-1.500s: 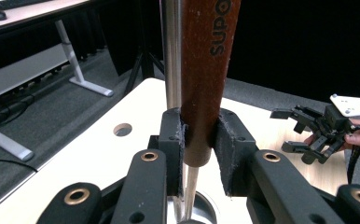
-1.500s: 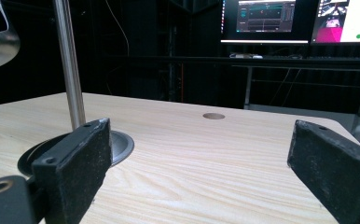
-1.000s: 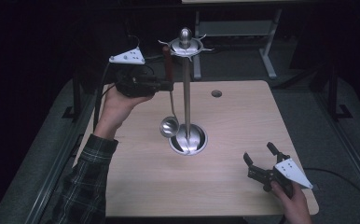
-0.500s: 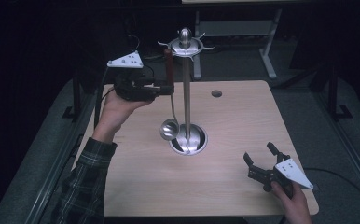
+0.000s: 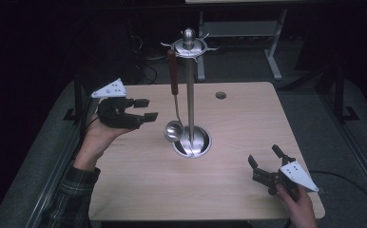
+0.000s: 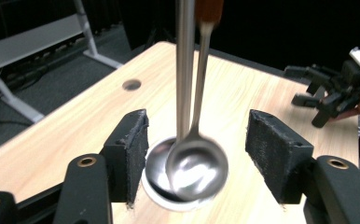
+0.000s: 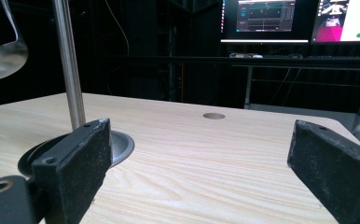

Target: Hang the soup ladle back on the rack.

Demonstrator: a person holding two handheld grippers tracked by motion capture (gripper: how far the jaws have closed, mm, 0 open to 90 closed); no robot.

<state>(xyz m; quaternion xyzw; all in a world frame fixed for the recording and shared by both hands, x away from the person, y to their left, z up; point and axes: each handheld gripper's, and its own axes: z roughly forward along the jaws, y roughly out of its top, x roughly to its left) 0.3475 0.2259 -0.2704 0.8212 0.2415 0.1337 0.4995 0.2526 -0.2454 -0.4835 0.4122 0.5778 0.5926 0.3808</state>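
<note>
A: Starting at the left, we have the left gripper (image 5: 146, 109) off to the side of the ladle (image 5: 174, 102), level above the counter (image 5: 229, 204). Its jaws have just been opening and now stand released, nothing pressed between them.

B: In the left gripper view we see the ladle's bowl (image 6: 197, 169) hanging free in the gap, apart from both pads. We judge we have let go of it there.

A: Why is it upright? Its brown handle hooks on the crown of the stand (image 5: 189, 95), so it dangles just beside the pole, its bowl above the round base.

B: That makes sense. The hook bears the weight, so we need no grip.

A: Moving right, the right gripper (image 5: 265, 161) rests low near the counter's right front corner, well apart from the stand.

B: Its jaws are spread wide too and bare. We judge it is parked there to stay out of the way.
</note>
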